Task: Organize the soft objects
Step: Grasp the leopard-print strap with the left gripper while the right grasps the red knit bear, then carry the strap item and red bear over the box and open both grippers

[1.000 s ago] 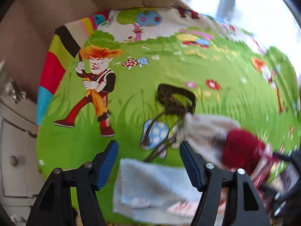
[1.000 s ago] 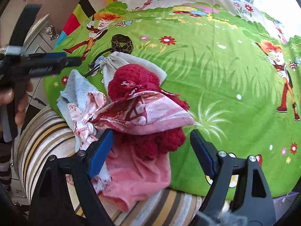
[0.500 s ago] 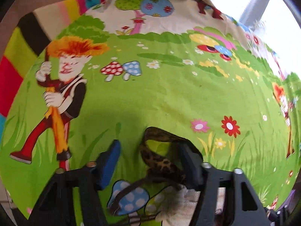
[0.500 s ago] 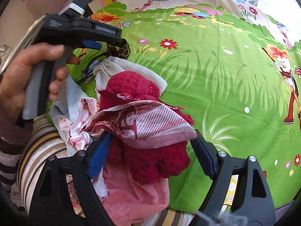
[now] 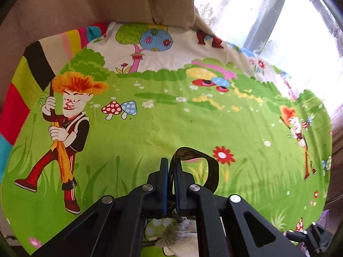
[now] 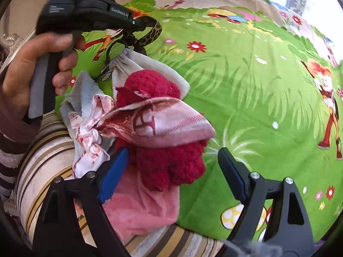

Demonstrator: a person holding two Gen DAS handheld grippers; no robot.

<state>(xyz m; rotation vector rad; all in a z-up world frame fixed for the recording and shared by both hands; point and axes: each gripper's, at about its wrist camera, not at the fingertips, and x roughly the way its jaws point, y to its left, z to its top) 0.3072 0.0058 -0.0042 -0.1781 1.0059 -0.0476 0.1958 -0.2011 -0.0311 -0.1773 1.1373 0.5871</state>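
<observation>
cartoon bedsheet point(image 5: 163, 128), beige curtain point(image 5: 107, 2); window point(image 5: 300, 32)

Bed under a bright green cartoon sheet point(image 6: 246, 90), striped mattress edge point(image 6: 42, 171) at seven o'clock; heaped there: pink cloth point(image 6: 141, 209), red knit point(image 6: 171, 167), grey drawstring bag point(image 6: 128, 64), pale blue towel point(image 6: 83, 90).

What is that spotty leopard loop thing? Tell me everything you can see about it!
The leopard-print fabric loop looks like a soft headband or strap, brown and tan with dark spots. It forms an open ring that stands up off the green cartoon bedsheet. The left gripper has just closed its jaws on one side of the band. In the right wrist view, the loop's lower end looks knotted just above the gathered mouth of the grey cloth pouch; whether they are joined is unclear.
</observation>
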